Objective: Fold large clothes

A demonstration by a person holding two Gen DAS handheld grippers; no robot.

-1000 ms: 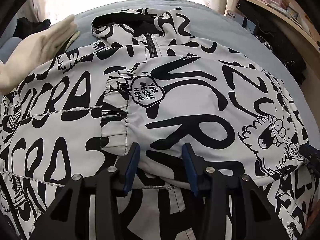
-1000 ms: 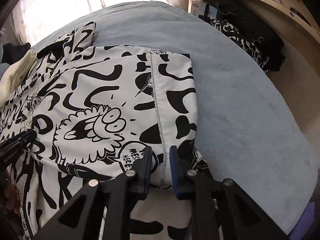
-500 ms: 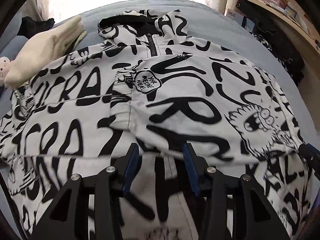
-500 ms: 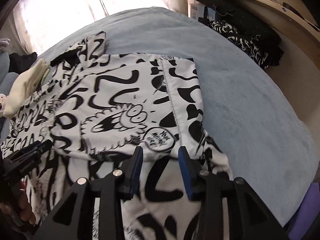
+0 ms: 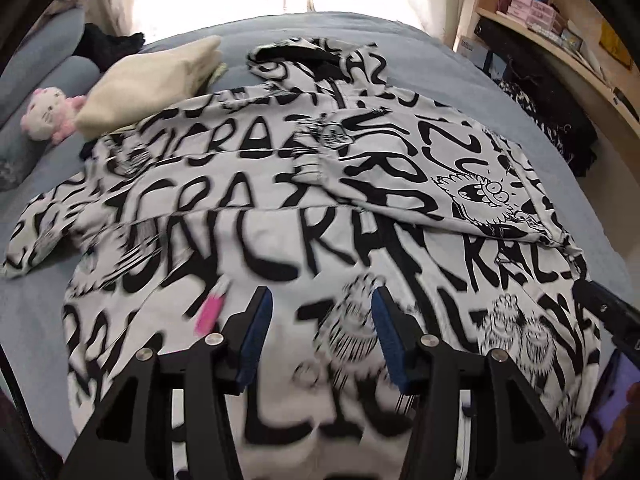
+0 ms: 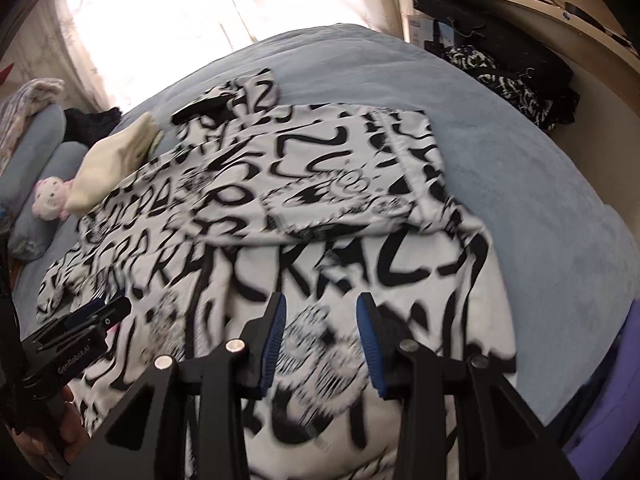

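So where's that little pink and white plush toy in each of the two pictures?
Left wrist view: the plush toy sits at the far left edge, upper part, on the blue bed beside a grey pillow.
Right wrist view: the plush toy is at the far left edge, about mid-height.
Shared landmark: the cream folded cloth lies just right of it in both views.

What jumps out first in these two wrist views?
The black-and-white graffiti-print jacket spread across the blue bed, one sleeve already folded over its chest. Both grippers hang above its lower half with nothing between the fingers: left gripper, jaws opening, and right gripper. Off to the left, a cream folded garment lies beside a pink plush toy.
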